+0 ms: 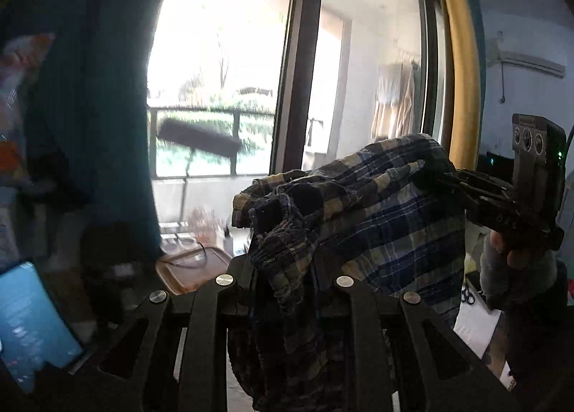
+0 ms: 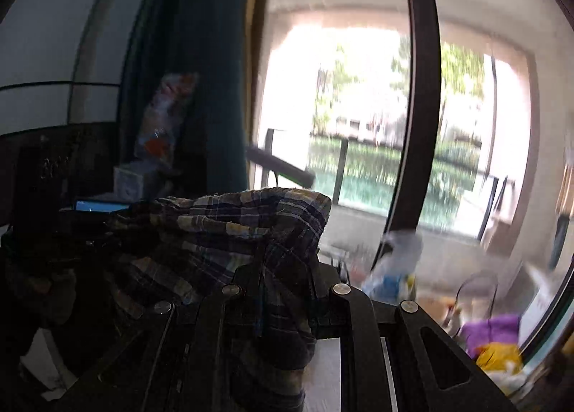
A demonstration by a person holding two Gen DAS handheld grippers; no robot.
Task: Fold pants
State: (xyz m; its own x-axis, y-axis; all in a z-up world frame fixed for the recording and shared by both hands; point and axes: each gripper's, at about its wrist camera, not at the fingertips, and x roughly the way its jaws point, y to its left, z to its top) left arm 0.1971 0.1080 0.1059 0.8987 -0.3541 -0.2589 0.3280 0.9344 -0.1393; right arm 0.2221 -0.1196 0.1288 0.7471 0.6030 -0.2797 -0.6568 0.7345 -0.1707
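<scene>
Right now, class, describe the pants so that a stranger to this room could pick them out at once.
Start at the big glass door that looks onto the balcony. In front of it the pants hang in the air, stretched between the left gripper and the right gripper. They are the only cloth here with a blue, navy and tan check.

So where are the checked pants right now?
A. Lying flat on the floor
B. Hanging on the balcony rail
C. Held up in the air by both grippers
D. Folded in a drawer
C: the blue and tan plaid cloth pants are pinched in the left gripper and the right gripper, bunched between them in front of the big glass window.
</scene>
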